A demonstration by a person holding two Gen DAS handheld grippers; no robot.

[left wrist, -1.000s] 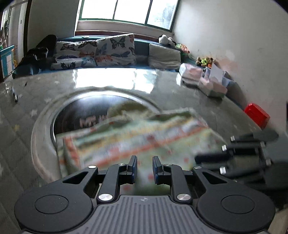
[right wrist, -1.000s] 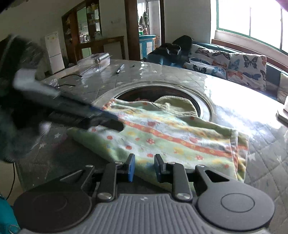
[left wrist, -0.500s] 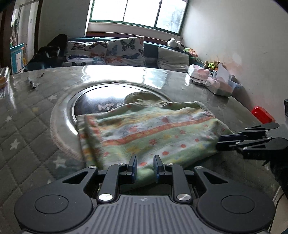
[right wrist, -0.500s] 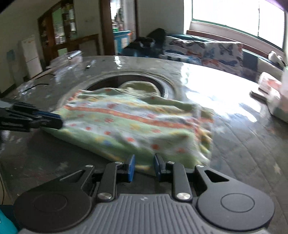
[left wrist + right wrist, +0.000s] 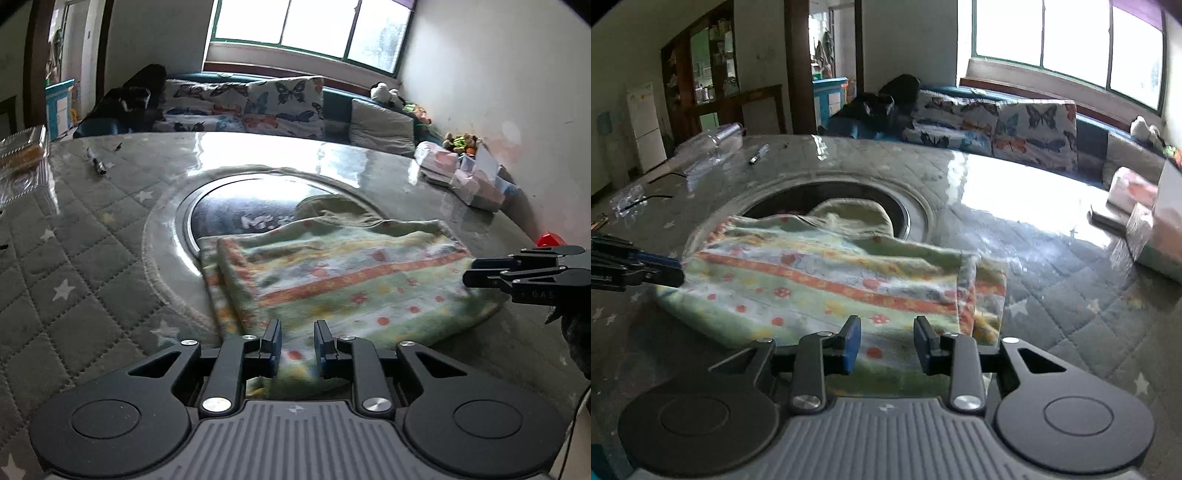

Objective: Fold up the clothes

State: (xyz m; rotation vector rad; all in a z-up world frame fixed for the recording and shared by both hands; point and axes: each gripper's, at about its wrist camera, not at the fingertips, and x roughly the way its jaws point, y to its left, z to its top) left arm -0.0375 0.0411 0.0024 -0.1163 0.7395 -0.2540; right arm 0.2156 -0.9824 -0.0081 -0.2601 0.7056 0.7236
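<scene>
Covering quilted table (image 5: 74, 266), folded garment (image 5: 332, 280), sofa (image 5: 258, 107)

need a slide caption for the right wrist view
Right gripper, jaws just opening, over the near edge of a folded green patterned fleece garment on a quilted grey table.

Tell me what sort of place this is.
Most likely a home living room: a bench sofa with butterfly-print cushions runs under a wide window, and a white fridge stands beside a dark wooden cabinet.
</scene>
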